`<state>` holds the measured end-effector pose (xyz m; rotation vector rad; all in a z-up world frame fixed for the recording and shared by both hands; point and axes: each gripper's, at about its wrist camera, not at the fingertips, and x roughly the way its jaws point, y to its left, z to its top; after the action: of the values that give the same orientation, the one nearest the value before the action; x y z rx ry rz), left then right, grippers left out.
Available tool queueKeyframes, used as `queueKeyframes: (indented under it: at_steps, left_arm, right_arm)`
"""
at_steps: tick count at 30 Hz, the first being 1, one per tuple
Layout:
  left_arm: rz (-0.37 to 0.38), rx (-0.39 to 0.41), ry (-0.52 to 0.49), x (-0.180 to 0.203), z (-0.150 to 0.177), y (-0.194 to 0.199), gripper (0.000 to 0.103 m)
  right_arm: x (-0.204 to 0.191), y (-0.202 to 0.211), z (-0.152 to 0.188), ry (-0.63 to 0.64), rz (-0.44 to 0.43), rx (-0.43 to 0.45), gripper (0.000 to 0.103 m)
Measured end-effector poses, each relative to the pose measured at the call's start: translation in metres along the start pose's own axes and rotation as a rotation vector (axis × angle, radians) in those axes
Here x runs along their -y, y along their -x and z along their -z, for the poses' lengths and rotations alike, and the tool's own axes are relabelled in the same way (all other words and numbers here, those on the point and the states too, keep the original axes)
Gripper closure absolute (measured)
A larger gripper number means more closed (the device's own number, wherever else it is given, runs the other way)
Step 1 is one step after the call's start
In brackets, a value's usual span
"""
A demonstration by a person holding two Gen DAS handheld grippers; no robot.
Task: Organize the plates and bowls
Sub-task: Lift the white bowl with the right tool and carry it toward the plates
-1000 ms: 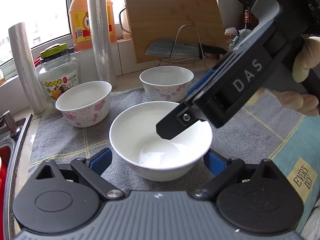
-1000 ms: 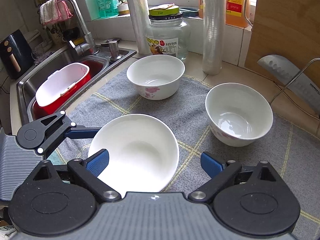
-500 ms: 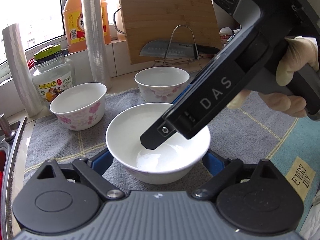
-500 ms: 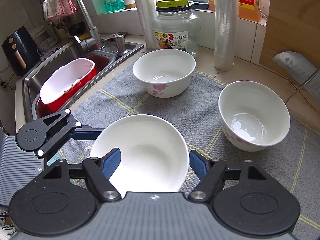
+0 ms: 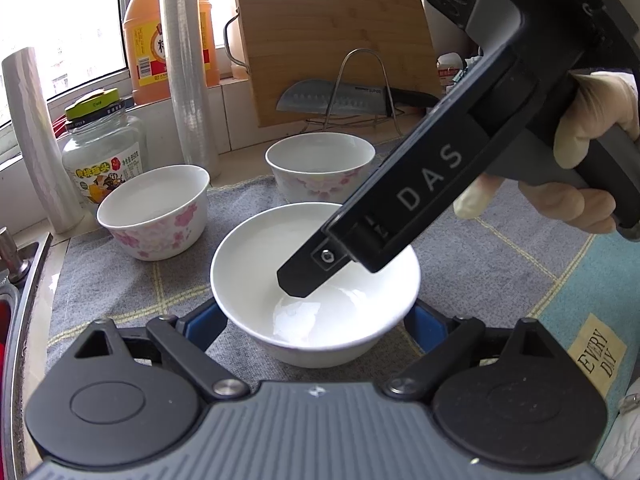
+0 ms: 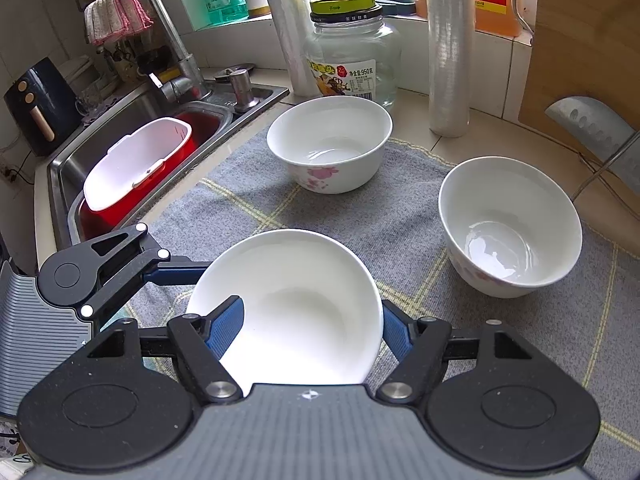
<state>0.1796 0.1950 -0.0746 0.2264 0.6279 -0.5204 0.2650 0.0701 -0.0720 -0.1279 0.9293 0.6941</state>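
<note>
Three bowls sit on the grey mat (image 5: 500, 256) in the left wrist view. The plain white bowl (image 5: 256, 276) is at lower centre, right between the left gripper's (image 5: 316, 322) blue pads, which hug its outer wall on either side with the jaws spread wide around it; whether they actually press, I cannot tell. The right gripper's black finger (image 5: 304, 276) slants down from the upper right into the bowl, a gloved hand (image 5: 580, 184) on its handle at the right edge. Behind, two flowered bowls: one at left (image 5: 154, 212), one at centre (image 5: 320, 170), with a knife (image 5: 332, 100) on a rack before a cutting board (image 5: 332, 36).

Over to the right wrist view: the white bowl (image 6: 304, 304) fills lower centre, and the right gripper (image 6: 312, 326) clamps its near side, one blue pad inside, the other outside the rim. The left gripper (image 6: 168, 268) reaches in from the left edge. Flowered bowls stand at upper centre (image 6: 330, 144) and at right (image 6: 508, 224); the sink (image 6: 120, 128) lies upper left.
</note>
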Motion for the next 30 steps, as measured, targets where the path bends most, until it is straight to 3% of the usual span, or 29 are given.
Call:
queueKeyframes:
  at_steps: [14,30]
  left_arm:
    - [0.054,0.008,-0.037,0.025,-0.014,0.008,0.009]
    - [0.193,0.029,-0.129,0.081,-0.04,-0.009,0.009]
  right_arm:
    - [0.007,0.034,0.017,-0.033,0.025,0.025,0.025]
    - [0.047,0.092,0.068,-0.155,0.135,0.068,0.025]
